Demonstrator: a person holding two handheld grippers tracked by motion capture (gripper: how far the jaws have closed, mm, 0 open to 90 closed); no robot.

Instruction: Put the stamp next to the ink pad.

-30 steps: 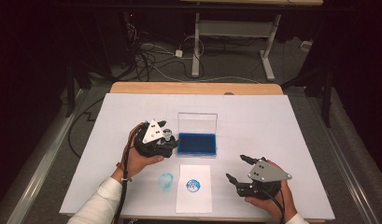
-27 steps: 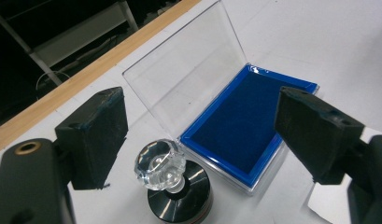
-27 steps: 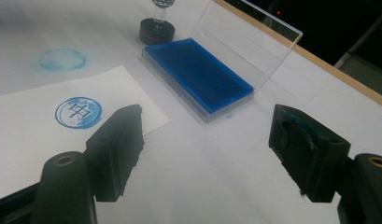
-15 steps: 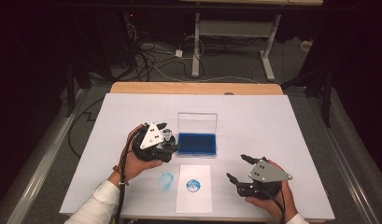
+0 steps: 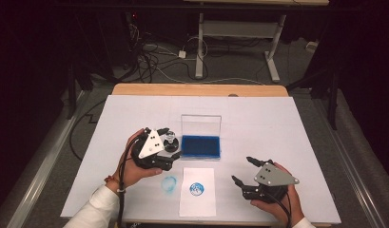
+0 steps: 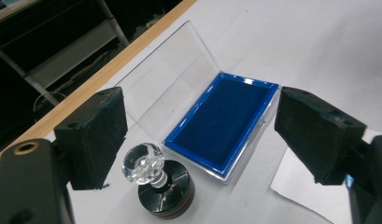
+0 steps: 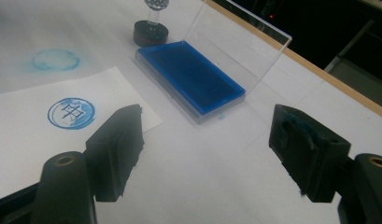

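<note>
My left gripper (image 5: 169,148) has let go of the stamp (image 6: 157,182), which now stands upright beside the ink pad (image 6: 224,121); the jaws have spread wide around it.

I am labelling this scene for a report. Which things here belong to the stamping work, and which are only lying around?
Belong to the work:
- stamp with clear knob, standing between the open left tool jaws
- blue ink pad, lid open
- paper sheet bearing a blue round print

Only lying around:
- faint blue smudge on the table cover
- cables on the floor behind
- right tool, open, holding nothing
</note>
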